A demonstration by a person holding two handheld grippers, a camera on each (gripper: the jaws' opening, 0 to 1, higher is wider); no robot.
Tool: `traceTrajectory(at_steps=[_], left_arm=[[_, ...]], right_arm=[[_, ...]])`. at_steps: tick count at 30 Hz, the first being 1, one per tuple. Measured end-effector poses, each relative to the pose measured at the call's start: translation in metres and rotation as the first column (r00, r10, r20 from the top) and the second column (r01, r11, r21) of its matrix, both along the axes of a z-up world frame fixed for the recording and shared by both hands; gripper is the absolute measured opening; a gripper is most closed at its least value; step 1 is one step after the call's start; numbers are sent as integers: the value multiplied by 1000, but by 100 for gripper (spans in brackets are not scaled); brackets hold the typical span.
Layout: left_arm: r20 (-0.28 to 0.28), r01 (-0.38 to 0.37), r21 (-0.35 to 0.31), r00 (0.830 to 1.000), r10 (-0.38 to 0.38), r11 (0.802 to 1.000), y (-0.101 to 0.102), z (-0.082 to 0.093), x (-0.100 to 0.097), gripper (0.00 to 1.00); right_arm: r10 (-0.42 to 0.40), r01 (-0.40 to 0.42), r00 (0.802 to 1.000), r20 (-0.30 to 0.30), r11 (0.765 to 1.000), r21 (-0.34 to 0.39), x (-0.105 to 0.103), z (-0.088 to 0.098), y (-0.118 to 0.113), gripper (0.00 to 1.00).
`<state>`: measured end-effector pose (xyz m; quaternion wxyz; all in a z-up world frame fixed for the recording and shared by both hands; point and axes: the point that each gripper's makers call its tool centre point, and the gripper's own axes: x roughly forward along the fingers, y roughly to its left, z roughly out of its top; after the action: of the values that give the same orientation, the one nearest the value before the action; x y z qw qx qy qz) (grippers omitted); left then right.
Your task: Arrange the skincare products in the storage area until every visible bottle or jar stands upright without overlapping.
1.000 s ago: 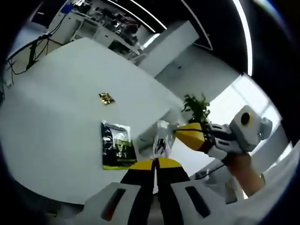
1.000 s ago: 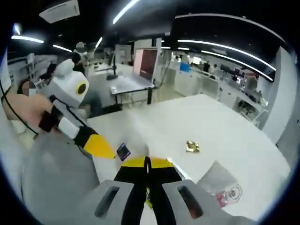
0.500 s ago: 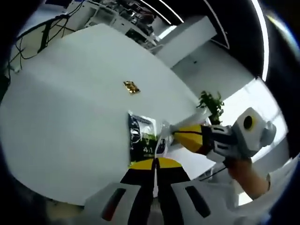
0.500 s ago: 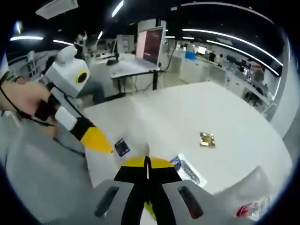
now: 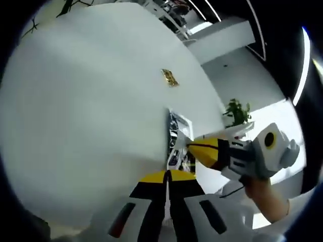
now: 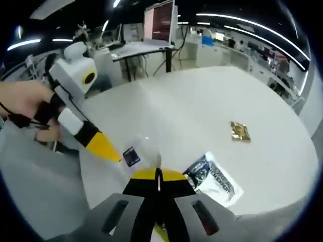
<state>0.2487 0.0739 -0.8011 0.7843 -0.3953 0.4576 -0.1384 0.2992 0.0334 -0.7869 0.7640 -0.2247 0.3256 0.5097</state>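
While both tools clamp one clear bag, one sachet, one gold packet lie on table.

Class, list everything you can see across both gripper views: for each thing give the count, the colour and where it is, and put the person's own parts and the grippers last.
Table: one, white, round-edged, under everything.
Gold packet: one, gold, flat on the table, apart from the rest; also in the left gripper view.
Printed sachet: one, white with dark print, flat on the table near the right gripper's tips.
Clear wrapper with a dark label: one, transparent, pinched between the two grippers.
Potted plant: one, green, beyond the table edge.
Monitor: one, reddish screen, on a far desk.
Person's hand: one, holding the left gripper.
Left gripper: yellow-tipped, shut.
Right gripper: yellow-tipped, shut.
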Motion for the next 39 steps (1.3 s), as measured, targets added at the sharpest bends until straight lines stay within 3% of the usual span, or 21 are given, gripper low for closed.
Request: traceTrajectory(at_steps=[8, 16, 24, 27, 35, 37, 39], left_arm=[[-46, 9, 6, 999, -9, 1000, 3, -19, 1, 0], [-80, 21, -19, 997, -22, 1000, 5, -32, 3, 0], [-71, 48, -1, 996, -48, 999, 5, -34, 4, 0], [-17, 91, 3, 996, -91, 996, 2, -28, 4, 0], [39, 131, 54, 990, -133, 990, 7, -20, -1, 0], [144, 148, 137, 975, -168, 979, 13, -13, 7, 2], [234, 177, 206, 946, -224, 963, 11, 1, 8, 4]], right_arm=[[10, -13, 999, -47, 998, -57, 2, -30, 6, 1], [15, -20, 999, -50, 995, -95, 3, -41, 7, 1], [6, -9, 1000, -29, 994, -109, 3, -49, 7, 1], [23, -24, 1000, -10, 993, -114, 4, -49, 7, 1], [26, -27, 1000, -7, 994, -107, 4, -49, 7, 1], [24, -25, 1000, -7, 994, -102, 4, -49, 7, 1], [25, -25, 1000, -2, 995, -97, 4, -48, 7, 1]])
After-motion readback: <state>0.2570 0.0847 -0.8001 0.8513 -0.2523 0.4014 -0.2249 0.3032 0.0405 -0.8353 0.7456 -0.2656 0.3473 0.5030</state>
